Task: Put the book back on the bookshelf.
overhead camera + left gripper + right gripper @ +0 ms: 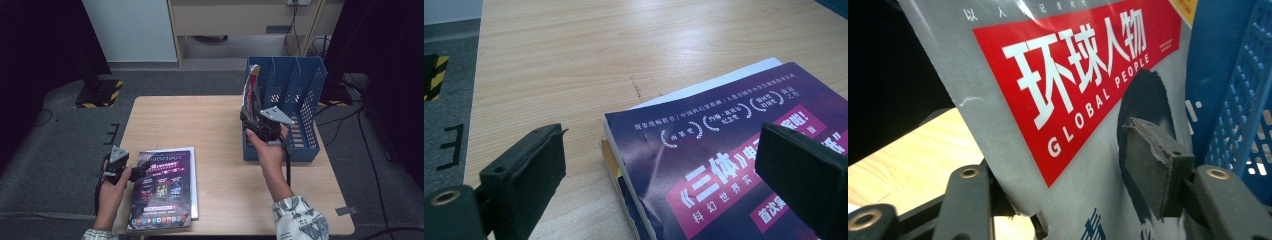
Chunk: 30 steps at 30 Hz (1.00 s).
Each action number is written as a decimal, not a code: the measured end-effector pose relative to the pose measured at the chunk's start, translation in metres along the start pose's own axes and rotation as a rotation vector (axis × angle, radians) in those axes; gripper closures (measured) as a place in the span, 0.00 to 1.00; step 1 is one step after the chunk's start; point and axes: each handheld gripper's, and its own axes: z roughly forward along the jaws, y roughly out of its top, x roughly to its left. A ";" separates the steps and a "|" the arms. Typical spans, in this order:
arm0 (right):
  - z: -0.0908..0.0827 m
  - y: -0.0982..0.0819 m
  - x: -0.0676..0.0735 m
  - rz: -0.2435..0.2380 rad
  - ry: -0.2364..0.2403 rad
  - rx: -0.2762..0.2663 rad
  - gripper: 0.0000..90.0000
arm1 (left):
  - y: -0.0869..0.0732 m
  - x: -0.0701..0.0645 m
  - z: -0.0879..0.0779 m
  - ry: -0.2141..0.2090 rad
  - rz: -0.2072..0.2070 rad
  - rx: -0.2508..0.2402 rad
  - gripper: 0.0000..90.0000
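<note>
1. Right gripper point(261, 125): sitting at about 3 o'clock on the table point(210, 125), at the near left corner of the blue file rack point(300, 85). Its jaws are standing partly spread on either side of the magazine point(1068, 100); the right pad is facing the cover with a thin gap showing, so it is not pinching.
2. Magazine, one: grey cover with a red title band, standing upright and leaning in the rack's leftmost slot point(248, 90).
3. Left gripper point(659, 170): lying at about 8 o'clock near the table's left edge. Its jaws are gaping wide, one pad over bare wood, the other hovering over the purple book point(734, 150), gripping nothing.
4. Purple book, one: lying flat at about 7 o'clock, resting on a white booklet point(744, 72) whose edge is peeking out beneath it.
5. File rack, one: standing at about 2 o'clock on the table, with several upright slots.
6. Grippers, two, each being held in one hand.
</note>
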 end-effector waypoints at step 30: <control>0.008 -0.005 0.004 -0.007 0.018 0.043 0.24 | 0.000 0.000 0.000 -0.002 0.000 0.002 0.06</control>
